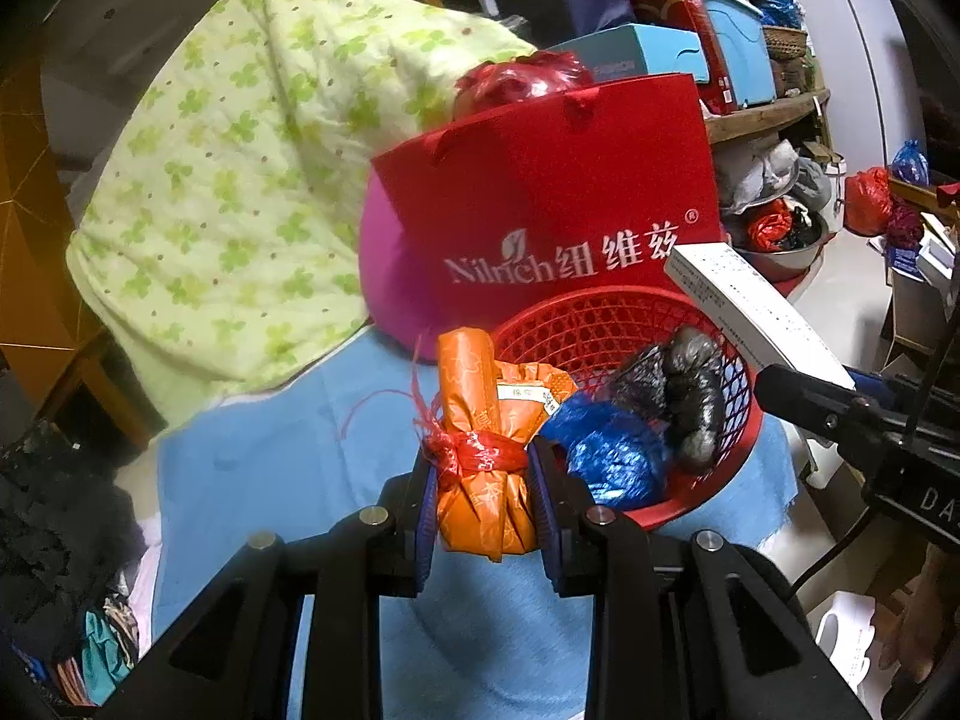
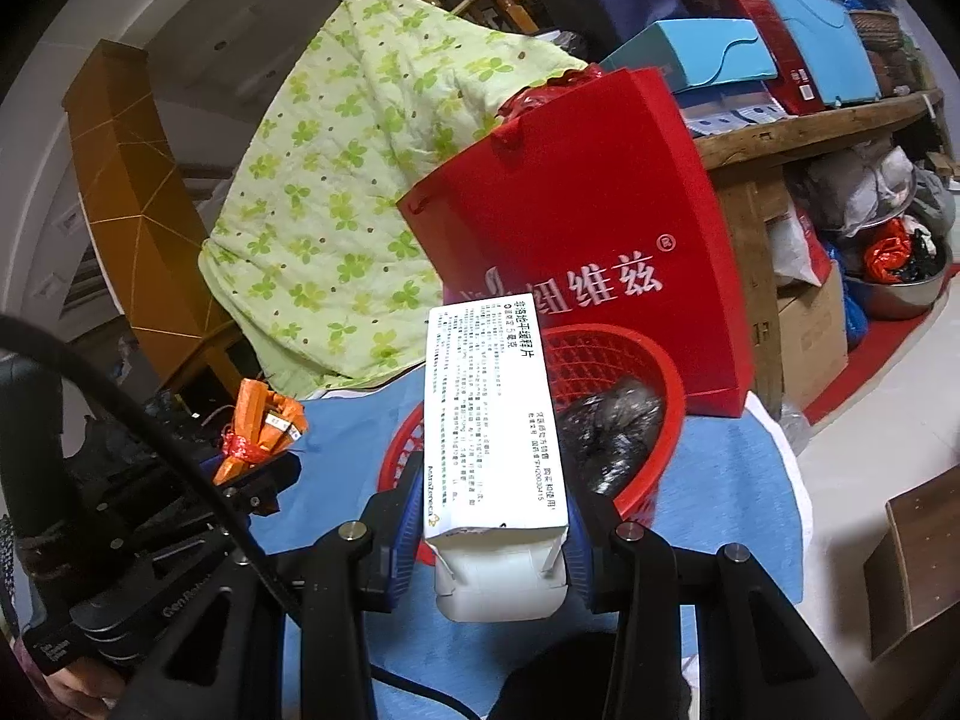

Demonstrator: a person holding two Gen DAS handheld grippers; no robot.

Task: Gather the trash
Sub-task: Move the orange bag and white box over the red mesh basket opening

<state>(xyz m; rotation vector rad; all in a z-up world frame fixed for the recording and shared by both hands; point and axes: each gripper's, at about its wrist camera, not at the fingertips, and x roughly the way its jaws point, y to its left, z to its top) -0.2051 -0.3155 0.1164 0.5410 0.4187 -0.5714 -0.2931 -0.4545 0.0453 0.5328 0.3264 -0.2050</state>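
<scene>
Left gripper (image 1: 483,474): clenched on an orange wrapped packet (image 1: 480,420), its blue pads pressing the packet's lower part from both sides, just below the red tie.
Orange packet: a paper-wrapped roll bound with a red plastic strip (image 1: 474,455); it stands nearly upright between the pads, its top end leaning toward the rim of the red basket (image 1: 744,408). In the right wrist view the same packet (image 2: 258,426) shows at the left, held off to the side of the basket.
Right gripper (image 2: 489,501): grasping a white medicine box (image 2: 489,408) by its near end, one blue pad on each long side. The box's flap end is open toward the camera.
White box position: it points forward and reaches over the near rim of the basket (image 2: 672,438). In the left wrist view the box (image 1: 750,306) juts in from the right, over the basket's right edge.
Red basket: a round plastic mesh basket on a blue cloth (image 1: 288,450). Inside lie a crumpled blue plastic bag (image 1: 606,456) and a dark grey plastic bag (image 1: 690,396).
Behind the basket: a red paper shopping bag (image 1: 558,198) with white lettering stands upright, touching or just beside the basket's far rim; red plastic (image 1: 522,78) sticks out of its top.
Left of the shopping bag: a green clover-print quilt (image 1: 240,168) is draped over furniture.
Background right: a wooden shelf (image 2: 798,126) with blue and red boxes on top.
</scene>
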